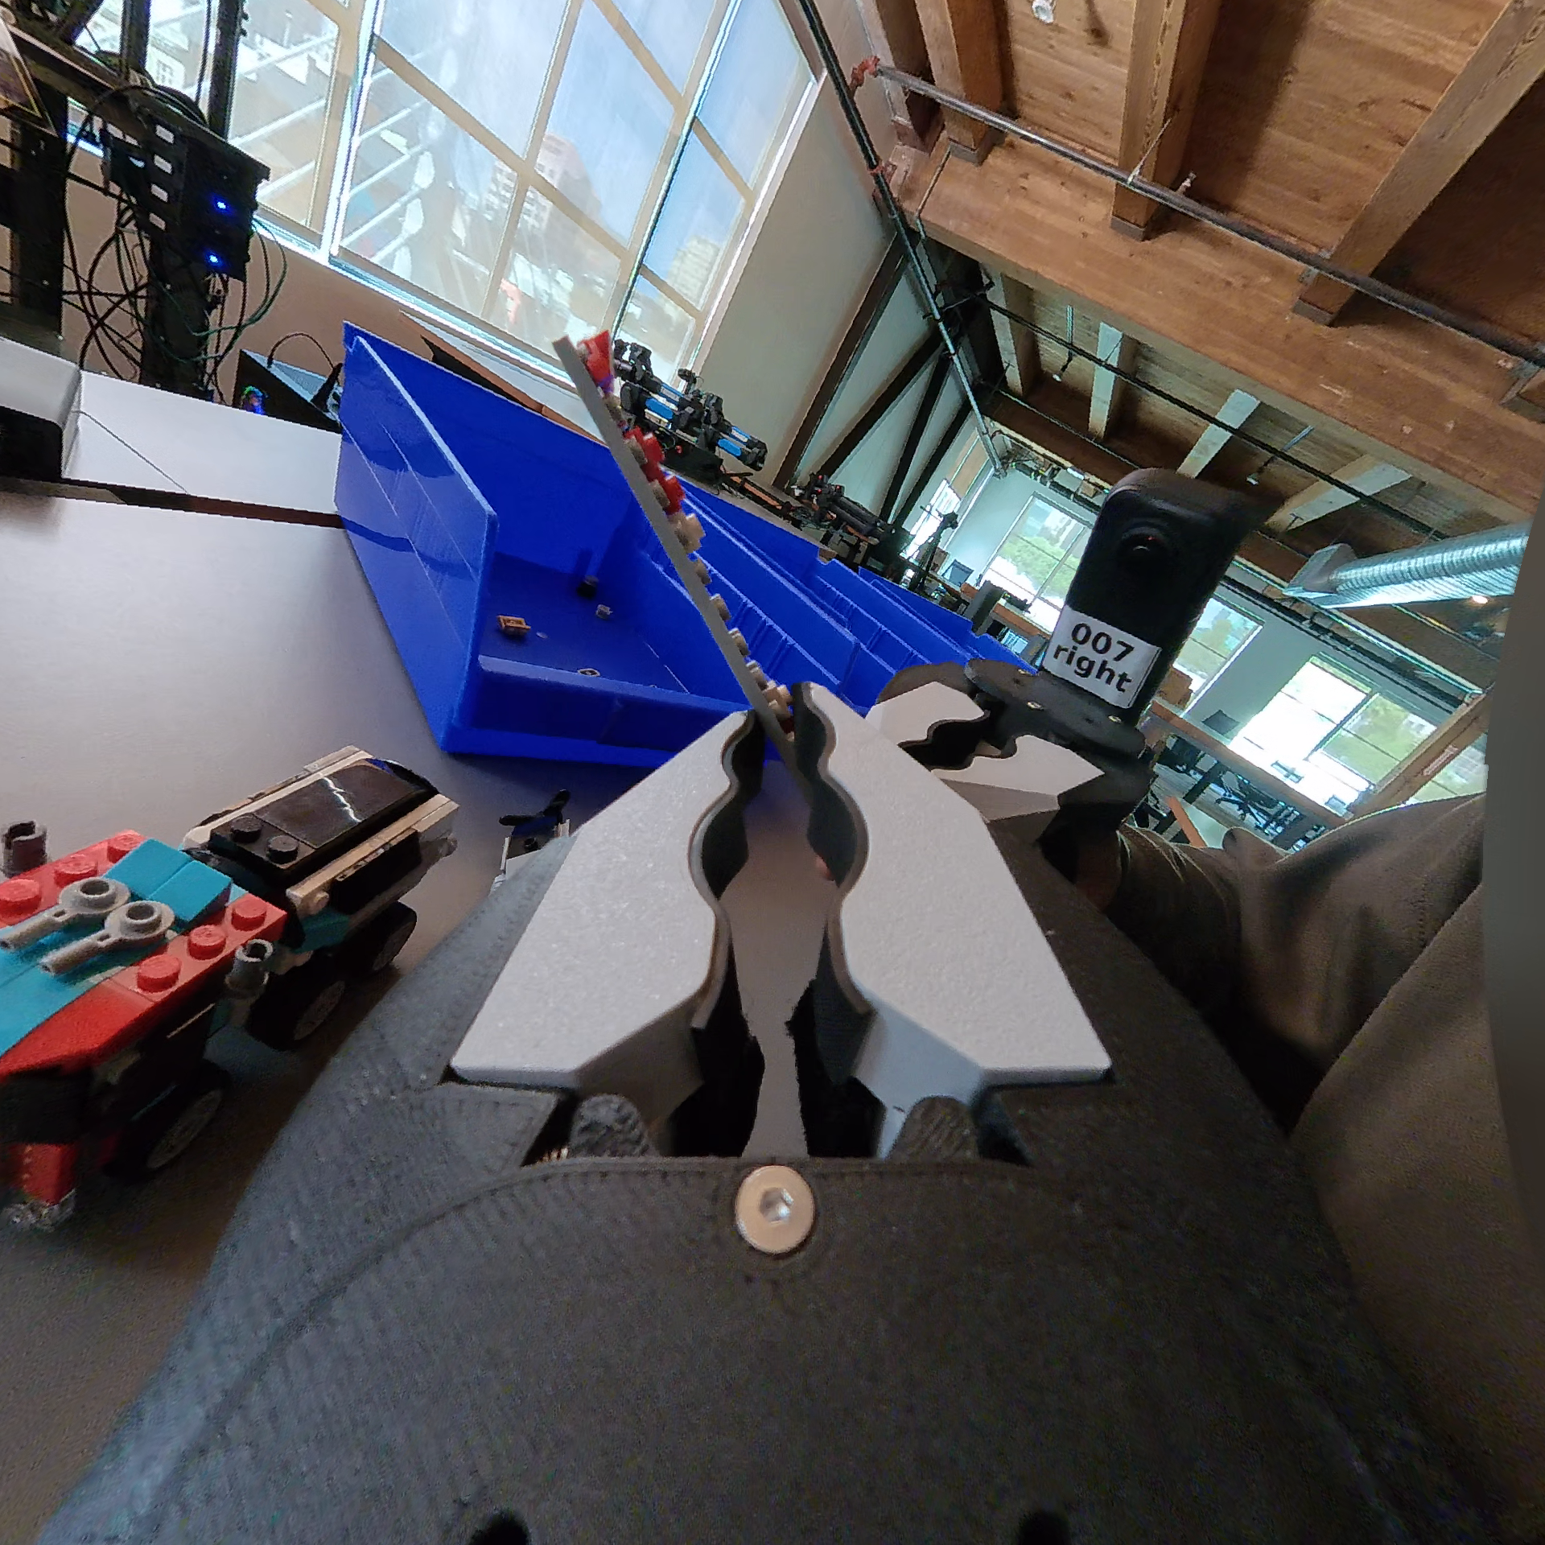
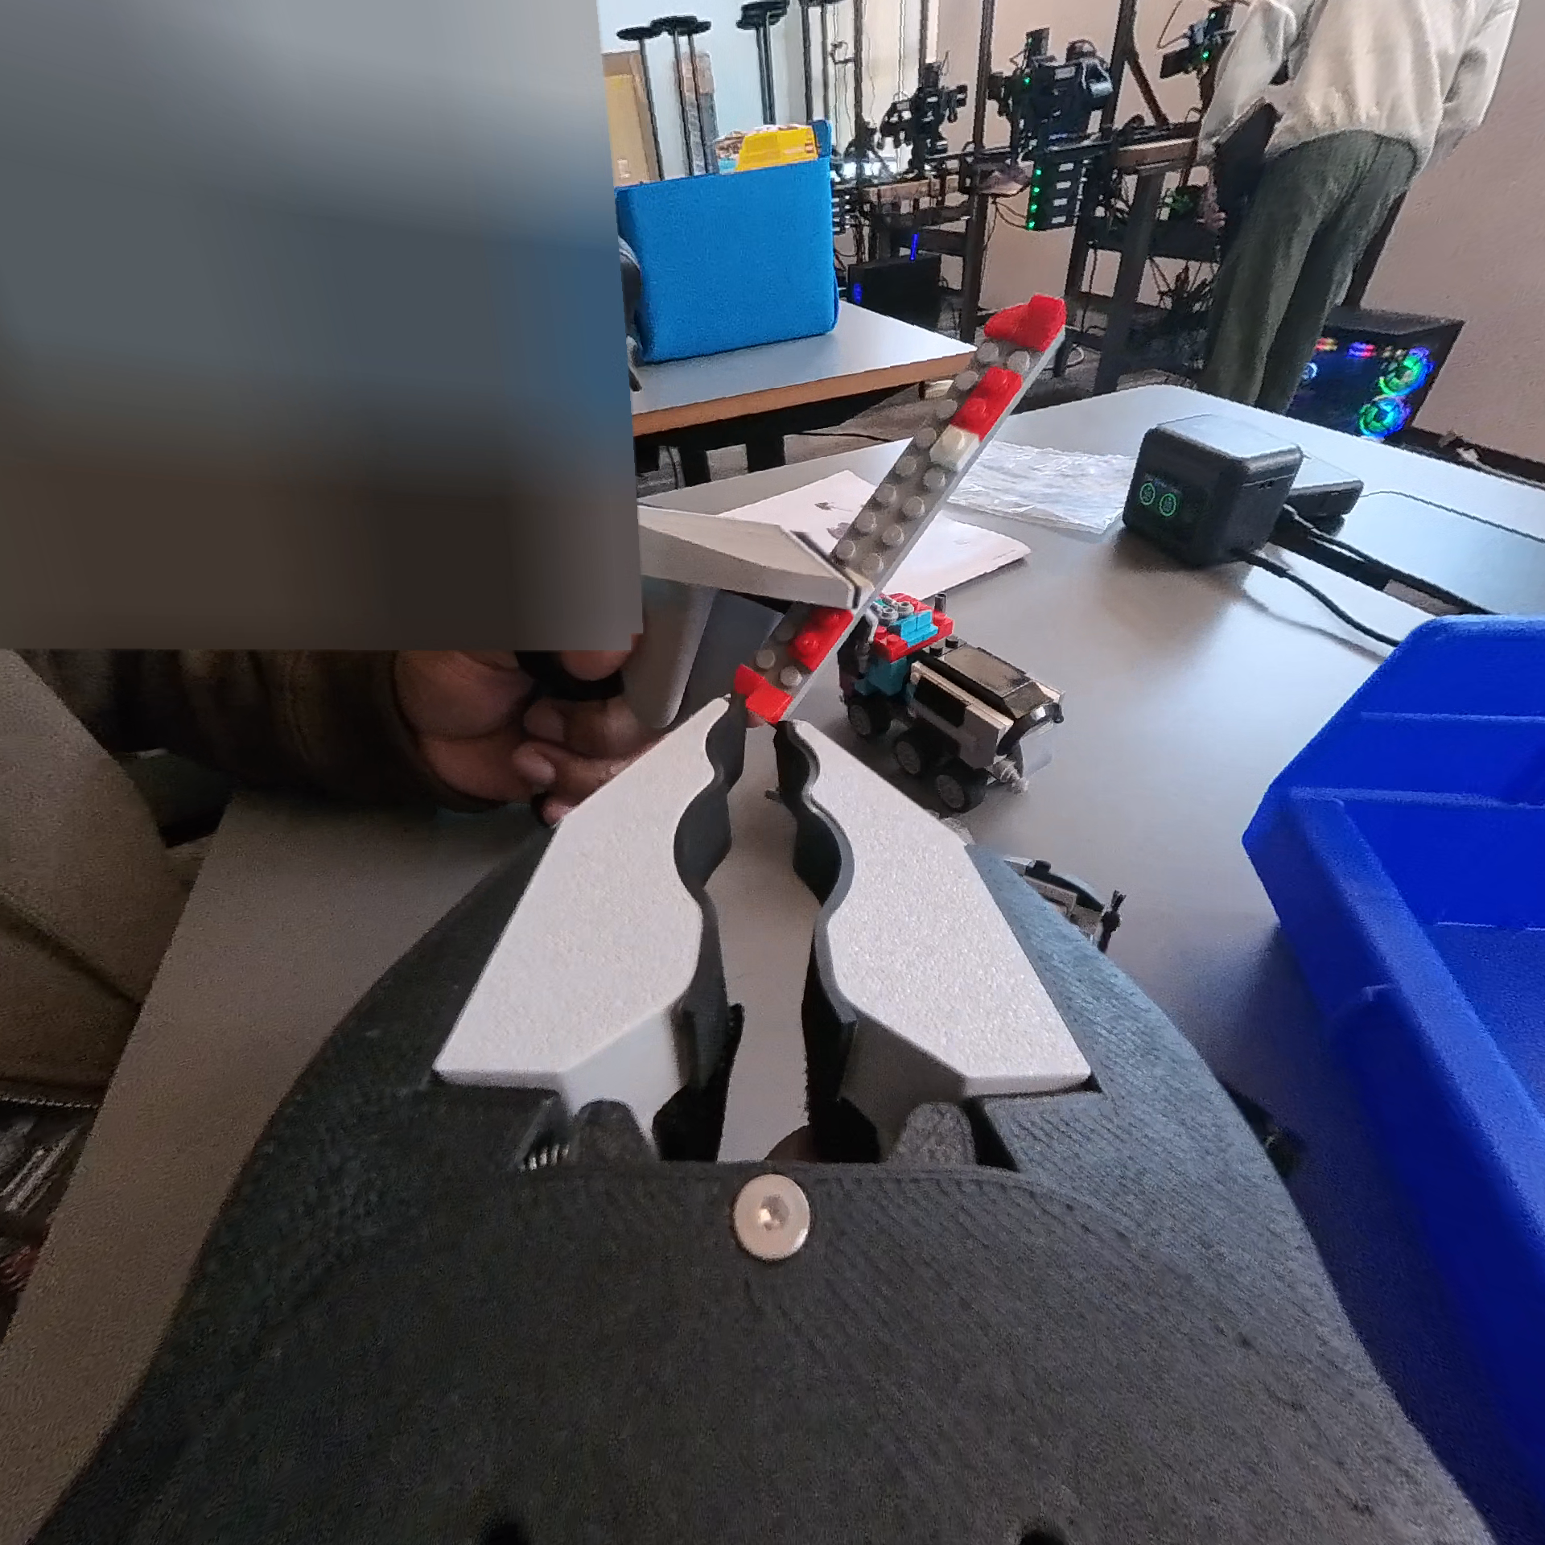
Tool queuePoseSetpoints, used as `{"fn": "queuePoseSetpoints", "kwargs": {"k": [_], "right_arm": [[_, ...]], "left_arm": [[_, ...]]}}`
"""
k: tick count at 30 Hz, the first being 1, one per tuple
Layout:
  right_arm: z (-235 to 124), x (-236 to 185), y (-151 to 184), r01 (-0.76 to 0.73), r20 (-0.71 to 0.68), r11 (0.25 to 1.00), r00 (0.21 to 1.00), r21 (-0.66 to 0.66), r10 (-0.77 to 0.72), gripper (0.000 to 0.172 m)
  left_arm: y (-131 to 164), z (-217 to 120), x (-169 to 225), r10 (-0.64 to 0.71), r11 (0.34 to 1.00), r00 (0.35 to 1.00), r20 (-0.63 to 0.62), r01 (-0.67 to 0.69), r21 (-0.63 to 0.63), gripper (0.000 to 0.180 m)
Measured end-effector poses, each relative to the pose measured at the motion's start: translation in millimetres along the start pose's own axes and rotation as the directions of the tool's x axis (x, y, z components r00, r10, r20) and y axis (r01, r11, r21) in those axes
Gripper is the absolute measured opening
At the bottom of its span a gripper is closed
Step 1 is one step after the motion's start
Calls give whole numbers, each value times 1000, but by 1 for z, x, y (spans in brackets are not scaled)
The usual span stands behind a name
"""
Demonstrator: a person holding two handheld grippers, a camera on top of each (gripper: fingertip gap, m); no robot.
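Grey studded plate (image 1: 669, 535), thin and long with red bricks on it, sits clamped edge-on in the left hand-held gripper (image 1: 773, 719), above the matte bench (image 1: 167, 652) and glossy blue bin (image 1: 435, 535).

Right view: the right hand-held gripper (image 2: 757, 726) pinches the plate's red lower end; a blocky brick truck (image 2: 953, 711) stands behind.

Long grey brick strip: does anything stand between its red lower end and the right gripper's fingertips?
Nothing visible does. The strip's red end sits right at the right gripper fingertips. The left gripper clamps the strip higher up, and the toy truck stands behind on the table.
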State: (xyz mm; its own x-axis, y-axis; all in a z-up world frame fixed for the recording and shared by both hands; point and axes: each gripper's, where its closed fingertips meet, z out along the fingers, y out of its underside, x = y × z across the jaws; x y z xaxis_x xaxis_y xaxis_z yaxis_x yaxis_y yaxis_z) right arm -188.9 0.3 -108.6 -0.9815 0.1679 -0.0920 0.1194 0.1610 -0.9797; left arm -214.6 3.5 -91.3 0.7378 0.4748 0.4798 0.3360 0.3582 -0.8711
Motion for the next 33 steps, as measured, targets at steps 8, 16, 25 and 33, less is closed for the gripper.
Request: {"fn": "queuePoseSetpoints", "kwargs": {"k": [8, 16, 25, 33], "right_arm": [[0, -1, 1, 7, 24, 1000, 1000, -3, -7, 7], [-1, -2, 1, -37, 58, 999, 998, 9, 36, 7], [2, -2, 3, 36, 13, 999, 999, -9, -36, 0], [2, 3, -3, 184, -117, 983, 976, -21, -185, 17]], "left_arm": [[2, 1, 0, -40, 999, 999, -16, 40, -6, 10], [2, 1, 0, -71, 997, 997, -33, 71, -4, 9], [-4, -2, -3, -89, 995, 996, -14, 90, 31, 10], [-3, -2, -1, -108, 993, 994, -16, 109, 38, 10]]}}
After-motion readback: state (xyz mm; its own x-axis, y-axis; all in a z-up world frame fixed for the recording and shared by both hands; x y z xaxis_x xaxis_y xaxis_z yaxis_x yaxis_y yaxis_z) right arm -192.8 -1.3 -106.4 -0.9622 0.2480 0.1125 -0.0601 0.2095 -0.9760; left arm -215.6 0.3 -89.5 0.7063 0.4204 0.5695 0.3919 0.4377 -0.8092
